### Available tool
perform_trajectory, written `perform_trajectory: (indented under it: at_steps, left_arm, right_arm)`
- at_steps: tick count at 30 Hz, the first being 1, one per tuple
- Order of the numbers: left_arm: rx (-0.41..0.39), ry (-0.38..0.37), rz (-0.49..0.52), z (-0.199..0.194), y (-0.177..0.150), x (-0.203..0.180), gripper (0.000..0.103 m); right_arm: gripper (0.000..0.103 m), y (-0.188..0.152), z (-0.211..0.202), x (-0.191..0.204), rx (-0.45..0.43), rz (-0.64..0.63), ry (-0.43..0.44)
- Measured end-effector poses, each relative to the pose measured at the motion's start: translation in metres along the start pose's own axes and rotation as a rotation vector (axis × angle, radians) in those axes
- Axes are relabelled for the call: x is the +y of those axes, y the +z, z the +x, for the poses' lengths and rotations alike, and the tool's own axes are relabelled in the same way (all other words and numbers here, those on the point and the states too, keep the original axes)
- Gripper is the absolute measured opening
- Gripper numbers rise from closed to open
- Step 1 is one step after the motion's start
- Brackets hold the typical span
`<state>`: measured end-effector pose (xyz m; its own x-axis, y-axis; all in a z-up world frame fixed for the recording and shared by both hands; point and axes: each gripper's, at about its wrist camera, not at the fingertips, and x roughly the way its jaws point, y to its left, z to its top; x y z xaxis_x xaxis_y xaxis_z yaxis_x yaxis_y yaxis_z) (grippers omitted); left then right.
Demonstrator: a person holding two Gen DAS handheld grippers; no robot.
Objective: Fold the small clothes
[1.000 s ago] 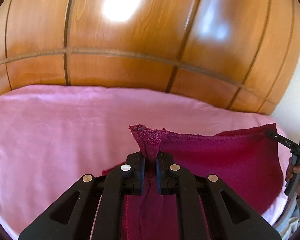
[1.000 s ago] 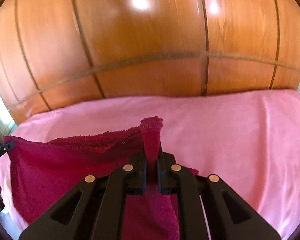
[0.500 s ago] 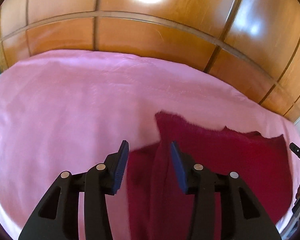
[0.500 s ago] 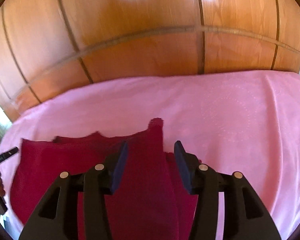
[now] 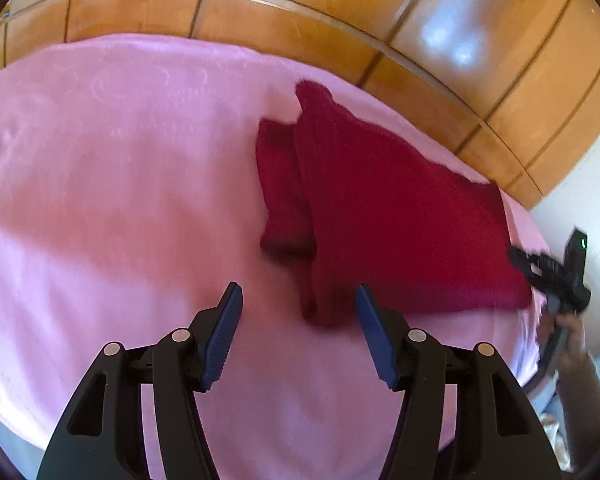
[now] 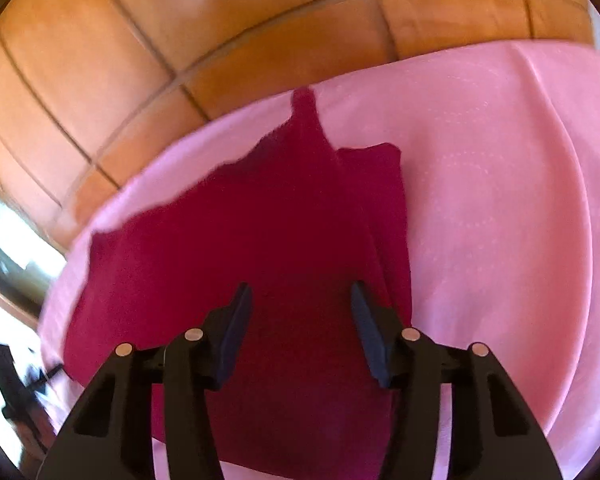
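Observation:
A dark red knitted garment (image 5: pixel 384 216) lies folded over on the pink bedsheet (image 5: pixel 120 200). A narrow flap sticks out along its left side. My left gripper (image 5: pixel 298 334) is open and empty, just in front of the garment's near left corner. In the right wrist view the same garment (image 6: pixel 260 232) fills the middle, with a thin point at its far end. My right gripper (image 6: pixel 300 334) is open and empty, above the garment's near part. The right gripper also shows at the right edge of the left wrist view (image 5: pixel 556 276), blurred.
A glossy wooden panelled wall (image 5: pixel 340 8) rises behind the bed. The pink sheet (image 6: pixel 500 200) stretches wide to the right of the garment. The bed's near edge (image 5: pixel 20 432) is at the lower left. A bright window area (image 6: pixel 4 232) lies at the far left.
Both grippers let go of the garment's corners and opened, then drew back and up. The garment dropped flat onto the sheet, folded over.

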<state>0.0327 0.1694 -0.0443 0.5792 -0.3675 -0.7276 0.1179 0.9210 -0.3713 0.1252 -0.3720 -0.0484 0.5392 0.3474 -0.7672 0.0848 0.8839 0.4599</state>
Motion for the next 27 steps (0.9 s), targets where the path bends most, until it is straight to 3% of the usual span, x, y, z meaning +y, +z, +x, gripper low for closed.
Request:
perform_trajectory:
  at_steps: [4, 7, 10, 13, 14, 16, 18, 22, 24, 27]
  left_arm:
    - [0.007, 0.036, 0.069, 0.003, -0.007, -0.006, 0.058]
    - [-0.004, 0.009, 0.113, 0.007, -0.003, -0.009, 0.057]
    - [0.020, -0.043, 0.162, 0.013, 0.000, -0.012, 0.046]
    - [0.039, -0.086, 0.193, 0.019, 0.003, -0.013, 0.021]
    - [0.048, -0.105, 0.211, 0.020, 0.005, -0.016, 0.015]
    - [0.055, -0.113, 0.254, 0.020, 0.006, -0.021, 0.012]
    - [0.058, -0.111, 0.302, 0.013, 0.009, -0.022, 0.011]
    - [0.060, -0.066, 0.356, 0.004, 0.015, -0.018, 0.010]
    - [0.104, -0.036, 0.377, 0.015, 0.008, -0.016, 0.010]
    - [0.119, -0.024, 0.337, 0.023, 0.001, -0.012, 0.011]
  right_arm:
    - [0.062, 0.000, -0.014, 0.012, -0.028, -0.012, -0.005]
    - [0.064, -0.006, -0.030, 0.013, -0.053, -0.024, -0.025]
    - [0.066, -0.018, -0.044, 0.009, -0.046, -0.028, -0.062]
    - [0.066, -0.030, -0.048, -0.007, -0.017, 0.000, -0.096]
    - [0.064, -0.033, -0.046, -0.011, 0.001, 0.013, -0.105]
    - [0.048, -0.038, -0.042, -0.017, 0.038, 0.024, -0.091]
    - [0.009, -0.039, -0.042, -0.016, 0.054, 0.004, -0.089]
    - [0.008, -0.031, -0.046, -0.020, 0.049, -0.006, -0.098]
    - [0.008, -0.035, -0.035, -0.027, 0.085, 0.005, -0.110]
    - [0.010, -0.042, -0.029, -0.026, 0.082, -0.007, -0.121]
